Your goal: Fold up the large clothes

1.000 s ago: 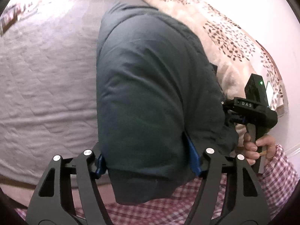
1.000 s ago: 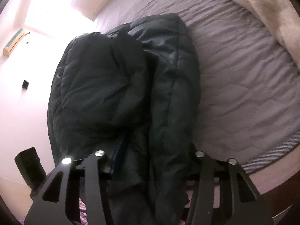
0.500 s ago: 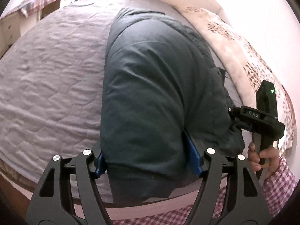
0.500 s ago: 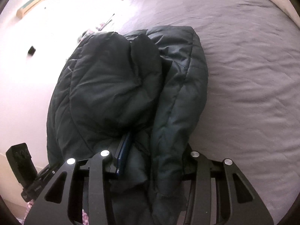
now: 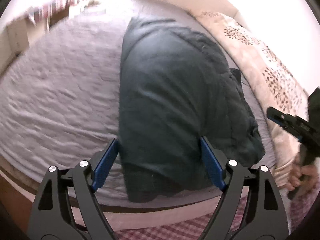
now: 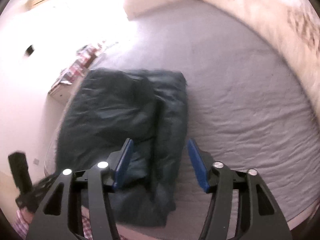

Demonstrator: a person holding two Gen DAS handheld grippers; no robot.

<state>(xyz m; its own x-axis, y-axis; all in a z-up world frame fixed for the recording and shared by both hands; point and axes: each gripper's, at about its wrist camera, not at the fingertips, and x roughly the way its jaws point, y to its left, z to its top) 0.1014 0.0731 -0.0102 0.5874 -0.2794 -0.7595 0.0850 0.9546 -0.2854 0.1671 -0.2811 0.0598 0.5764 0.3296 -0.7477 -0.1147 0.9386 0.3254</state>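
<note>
Garment: dark padded jacket, folded into a long narrow bundle, lying on the grey quilted bedcover with its near end at the bed's edge
Left gripper: jaws spread wide, blue pads either side of the bundle's near end; nothing held, contact with the fabric unclear
Right gripper: jaws parted, above the bundle, empty
Why so placed: both tools appear clear of the cloth, likely so the fold rests under its own weight
Beyond: patterned cream blanket along the far side
Stage: judged lengthwise fold done; a crosswise fold probably remains
</note>
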